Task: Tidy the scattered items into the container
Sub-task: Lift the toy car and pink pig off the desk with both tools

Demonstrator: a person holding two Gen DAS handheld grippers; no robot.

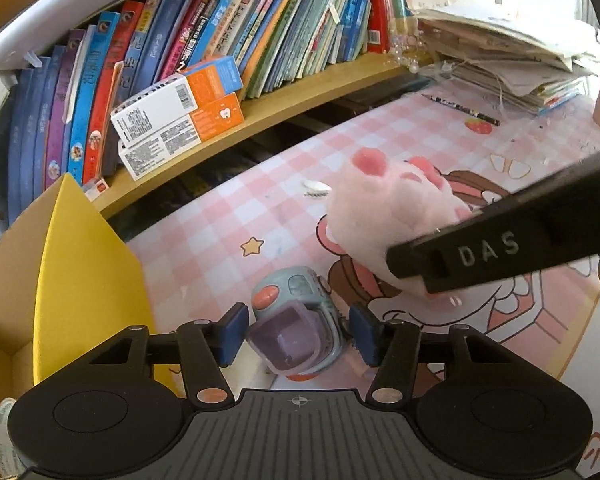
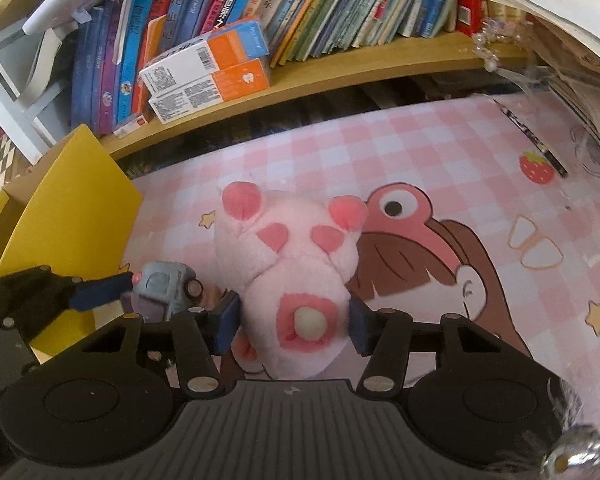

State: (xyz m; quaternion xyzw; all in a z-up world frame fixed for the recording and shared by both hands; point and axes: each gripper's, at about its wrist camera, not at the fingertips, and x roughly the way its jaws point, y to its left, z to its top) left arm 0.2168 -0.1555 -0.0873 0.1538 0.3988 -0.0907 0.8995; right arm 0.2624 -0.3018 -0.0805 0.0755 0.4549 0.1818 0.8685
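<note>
both grippers' fingers spread: left gripper [image 1: 296, 334] straddles grey toy car [image 1: 296, 320], right gripper [image 2: 294, 320] the pink plush [image 2: 296, 272], both on counter [image 2: 440, 152]; yellow box [image 2: 68, 200] at nine o'clock. soft plush might squirm loose.

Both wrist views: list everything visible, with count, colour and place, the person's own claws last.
plush toy: one, pink, mid-mat, between right claw fingers
toy car: one, grey-blue, left of plush, between left claw fingers
box: one, yellow cardboard, left edge
mat: one, pink checked, tabletop
cartons: two, white-orange, stacked on shelf
books: many, multicoloured, shelf
pencil: one, dark, far right
papers: one stack, right
left claw: open
right claw: open
</note>
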